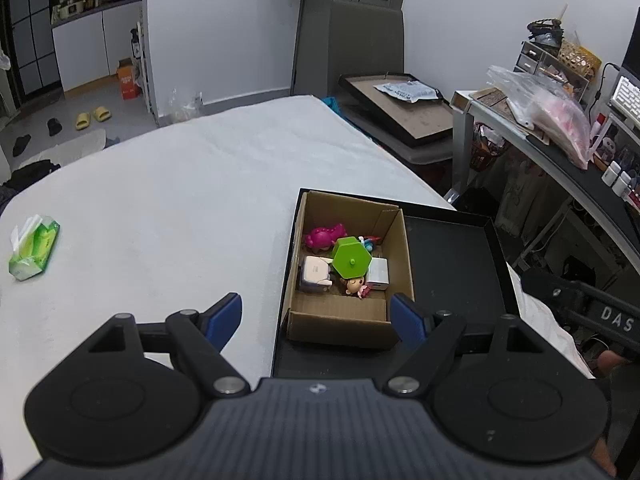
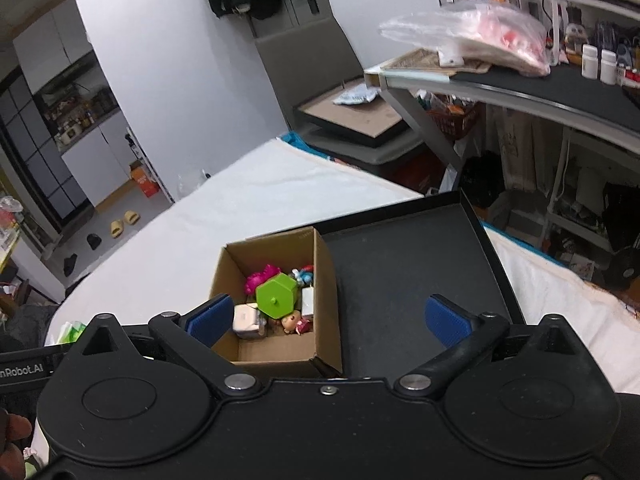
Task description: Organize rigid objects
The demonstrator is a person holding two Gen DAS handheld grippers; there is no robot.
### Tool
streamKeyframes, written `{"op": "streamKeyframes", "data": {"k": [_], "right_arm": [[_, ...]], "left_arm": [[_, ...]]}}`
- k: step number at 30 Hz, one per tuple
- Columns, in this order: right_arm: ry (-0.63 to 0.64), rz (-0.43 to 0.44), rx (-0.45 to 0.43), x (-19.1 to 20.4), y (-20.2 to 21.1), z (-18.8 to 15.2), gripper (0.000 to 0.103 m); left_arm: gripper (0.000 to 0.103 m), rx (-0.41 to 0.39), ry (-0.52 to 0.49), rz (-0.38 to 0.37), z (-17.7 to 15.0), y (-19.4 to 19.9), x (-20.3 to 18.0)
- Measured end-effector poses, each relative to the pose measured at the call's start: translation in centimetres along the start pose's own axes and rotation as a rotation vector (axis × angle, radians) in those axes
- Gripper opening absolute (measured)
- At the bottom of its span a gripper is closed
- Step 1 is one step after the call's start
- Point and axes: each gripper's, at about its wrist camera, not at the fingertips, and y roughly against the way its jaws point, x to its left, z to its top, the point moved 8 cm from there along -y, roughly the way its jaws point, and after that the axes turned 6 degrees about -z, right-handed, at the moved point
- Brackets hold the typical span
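1. Left gripper point(image 1: 316, 314), right gripper point(image 2: 328, 318): both spread wide, holding nothing, hanging above the box.
2. Cardboard box point(image 1: 396, 264), inside black tray point(image 1: 452, 256): holds green hexagon point(image 1: 351, 262), pink toy point(image 1: 320, 236), white cubes, doll, gathered for tidiness.
3. Tissue pack point(image 1: 34, 254): apart on white surface.

"DAS" on right gripper point(image 1: 600, 312), "nRobot.AI" on left gripper point(image 2: 24, 368)

Lighting: even, cool indoor light; shadows soft. Focus: sharp centre, slight edge softness. Distortion: strong fisheye bending at edges. Glare: none.
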Motion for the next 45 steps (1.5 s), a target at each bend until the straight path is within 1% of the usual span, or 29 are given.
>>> {"op": "streamKeyframes", "data": {"k": [4,10,11,14,17,20,25,31,36,40,43,45], "right_arm": [[0.007,-0.004,-0.036,-0.2,1.8,0.3,0.103],[0.032,-0.032,-0.045,-0.1,3.6,0.1,0.103],[0.038,-0.035,-0.044,-0.1,3.9,0.1,0.103],[0.052,-0.051,-0.036,-0.3,4.6,0.0,0.103],[0.043,-0.048,-0.029,-0.5,5.5,-0.2,0.103],[0.045,-0.045,-0.031,-0.8,6.4,-0.5,0.103],[0.051,-0.065,-0.036,-1.1,7.3,-0.3,0.103],[0.06,-0.084,-0.042,-1.2,8.6,0.0,0.103],[0.106,-0.053,-0.045,-0.3,9.3,-0.2,0.103],[0.147,-0.073,-0.037,0.3,9.4,-0.5,0.103],[0.162,-0.047,-0.036,0.8,9.6,-0.7,0.103],[0.169,-0.047,-0.039,0.9,9.8,-0.7,0.103]], "left_arm": [[0.08,0.0,-0.002,-0.034,-0.7,0.9,-0.3],[0.081,-0.002,-0.013,-0.038,-1.5,2.2,-0.6],[0.082,-0.004,-0.014,-0.041,-1.4,2.4,-0.7],[0.091,-0.026,-0.02,-0.038,-1.4,3.6,-1.1],[0.093,-0.035,-0.023,-0.041,-1.5,4.6,-1.5],[0.093,-0.034,-0.041,-0.051,-1.7,5.6,-2.0],[0.093,-0.052,-0.087,-0.052,-1.4,7.0,-2.6],[0.093,-0.072,-0.077,-0.051,-1.0,8.3,-2.6],[0.093,-0.074,-0.072,-0.045,-1.0,8.8,-2.4],[0.093,-0.073,-0.072,-0.04,-1.0,9.1,-2.2],[0.093,-0.067,-0.068,-0.038,-1.1,9.1,-2.1],[0.093,-0.062,-0.064,-0.039,-1.3,9.2,-2.0]]}}
